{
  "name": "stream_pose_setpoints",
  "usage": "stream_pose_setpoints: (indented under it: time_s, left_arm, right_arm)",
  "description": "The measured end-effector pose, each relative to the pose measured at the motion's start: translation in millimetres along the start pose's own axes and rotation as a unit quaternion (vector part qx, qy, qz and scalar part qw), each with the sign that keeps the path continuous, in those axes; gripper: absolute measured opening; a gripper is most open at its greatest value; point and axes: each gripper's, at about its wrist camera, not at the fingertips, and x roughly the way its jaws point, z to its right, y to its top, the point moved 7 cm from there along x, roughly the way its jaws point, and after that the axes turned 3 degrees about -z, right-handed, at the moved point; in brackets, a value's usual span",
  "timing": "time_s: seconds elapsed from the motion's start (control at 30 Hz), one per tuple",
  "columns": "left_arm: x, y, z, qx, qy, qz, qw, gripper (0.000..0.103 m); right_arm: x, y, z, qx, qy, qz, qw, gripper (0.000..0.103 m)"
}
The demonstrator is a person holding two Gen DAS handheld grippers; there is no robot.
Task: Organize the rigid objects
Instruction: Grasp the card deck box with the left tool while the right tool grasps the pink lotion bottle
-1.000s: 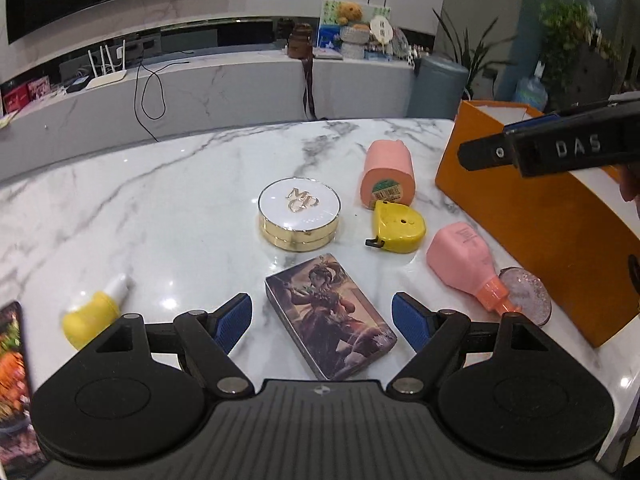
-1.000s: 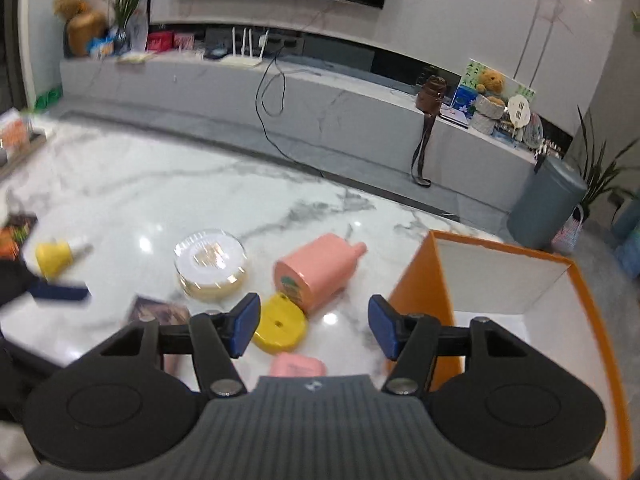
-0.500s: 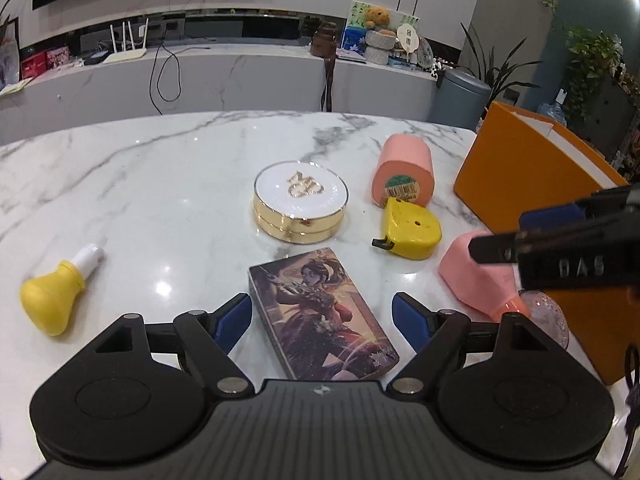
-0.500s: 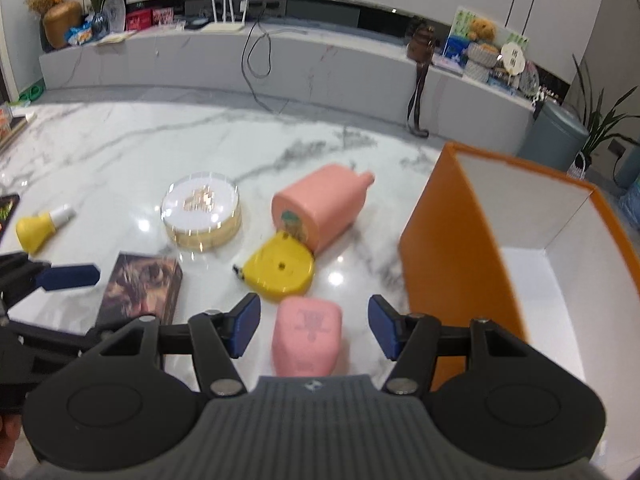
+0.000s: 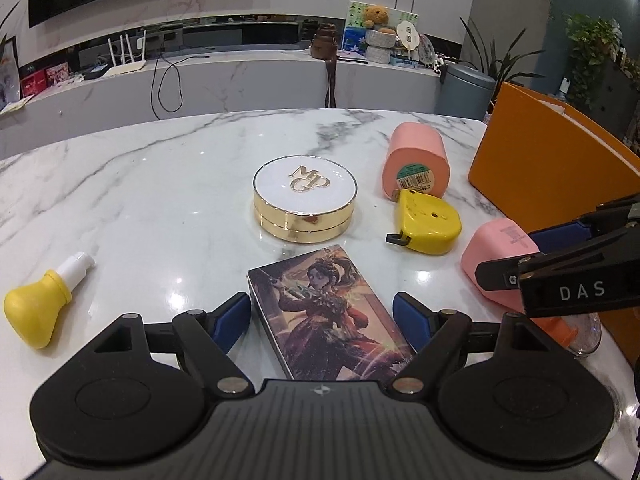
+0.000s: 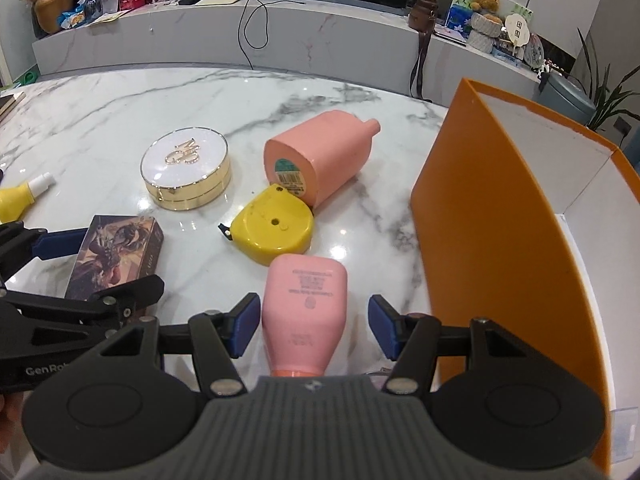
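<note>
My left gripper (image 5: 322, 316) is open, its fingers on either side of an illustrated card box (image 5: 326, 312) lying flat on the marble table. My right gripper (image 6: 314, 324) is open around a small pink bottle (image 6: 306, 312) lying with its orange cap toward me. The pads do not press either object. The card box also shows in the right wrist view (image 6: 114, 250). The pink bottle shows in the left wrist view (image 5: 498, 254), partly behind my right gripper.
An open orange box (image 6: 492, 220) stands at the right. On the table lie a yellow tape measure (image 6: 272, 230), a large pink bottle (image 6: 320, 156), a gold round compact (image 6: 186, 168) and a yellow bottle (image 5: 38, 306).
Both grippers have come down and forward. The left one now straddles the card box and the right one now straddles the small pink bottle. Nothing has been lifted.
</note>
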Motion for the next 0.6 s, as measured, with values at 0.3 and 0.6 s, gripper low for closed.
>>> stream_pose_setpoints:
  time_s: [0.3,0.6]
  left_arm:
    - [-6.1,-2.3,1.1,0.02,-0.022,-0.016,0.9994,0.083]
    - [-12.5,-9.1,-7.9,0.036,-0.054,-0.027,0.9975,0.078]
  right_arm:
    - [7.3,-1.9,-1.2,0.004,0.007,-0.002,1.0,0.06]
    - [16.4,-2.0,-4.2,-0.004,0.005,-0.008,1.0,0.06]
